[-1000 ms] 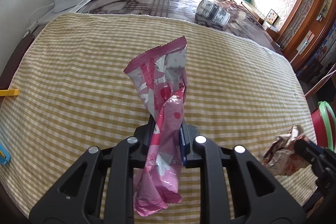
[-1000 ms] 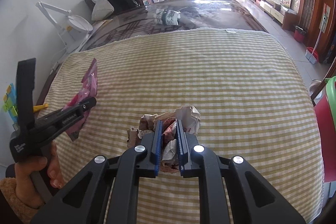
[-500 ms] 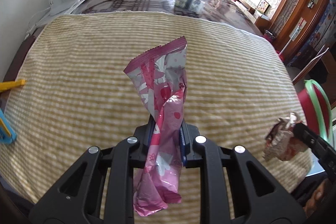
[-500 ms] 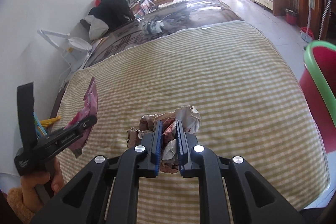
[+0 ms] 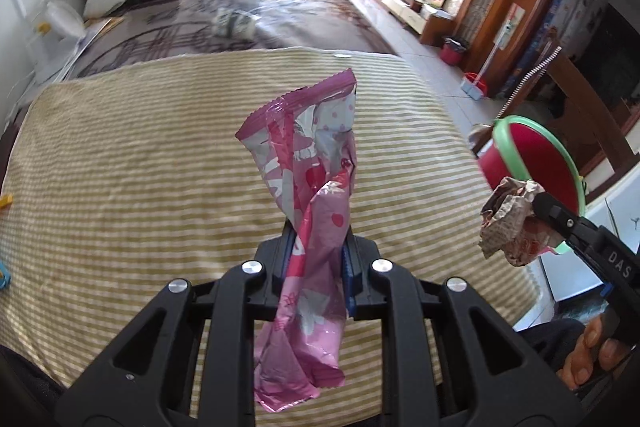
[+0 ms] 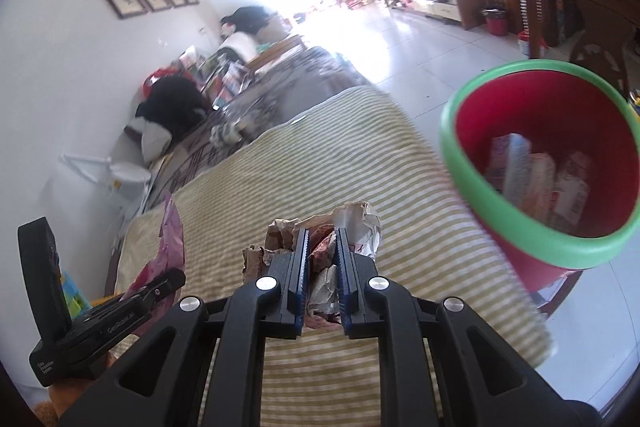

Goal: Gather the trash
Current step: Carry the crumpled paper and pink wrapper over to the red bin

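Hand-held grippers aloft (both tilted down)

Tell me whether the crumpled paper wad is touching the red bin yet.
Apart. The right wrist view shows the crumpled paper wad clamped in the right gripper over the striped cloth, well short of the red bin.

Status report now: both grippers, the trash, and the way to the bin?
Left gripper shut on pink wrapper. Right gripper shut on crumpled paper. Red bin beside table, open, some trash inside. Nothing in the way.
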The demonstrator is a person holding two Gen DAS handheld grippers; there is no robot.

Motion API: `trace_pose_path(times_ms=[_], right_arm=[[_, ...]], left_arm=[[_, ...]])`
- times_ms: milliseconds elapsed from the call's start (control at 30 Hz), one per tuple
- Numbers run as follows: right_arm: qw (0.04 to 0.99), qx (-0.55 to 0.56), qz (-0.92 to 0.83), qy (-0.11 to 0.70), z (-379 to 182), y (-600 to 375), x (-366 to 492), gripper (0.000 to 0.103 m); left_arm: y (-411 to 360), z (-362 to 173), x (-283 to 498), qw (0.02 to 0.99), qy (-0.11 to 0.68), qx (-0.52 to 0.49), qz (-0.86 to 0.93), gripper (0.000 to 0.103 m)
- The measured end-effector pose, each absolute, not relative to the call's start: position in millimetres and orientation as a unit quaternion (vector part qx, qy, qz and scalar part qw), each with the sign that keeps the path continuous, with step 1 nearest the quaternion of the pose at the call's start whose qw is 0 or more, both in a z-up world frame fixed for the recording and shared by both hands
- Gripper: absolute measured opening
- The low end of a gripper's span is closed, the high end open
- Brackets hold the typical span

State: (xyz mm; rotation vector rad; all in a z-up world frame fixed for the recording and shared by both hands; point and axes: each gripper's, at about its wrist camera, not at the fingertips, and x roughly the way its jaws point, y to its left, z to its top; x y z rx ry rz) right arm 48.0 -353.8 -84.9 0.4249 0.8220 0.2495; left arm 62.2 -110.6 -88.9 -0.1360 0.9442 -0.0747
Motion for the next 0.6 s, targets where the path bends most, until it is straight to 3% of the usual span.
trace_pose_path(times_ms=[600], right_arm=[[0.896,0.259,0.039,0.359,-78,-445,30,0.012]], left_arm=[[-198,-78,82,0.879,0.453,-0.045,-0.139,0.019]])
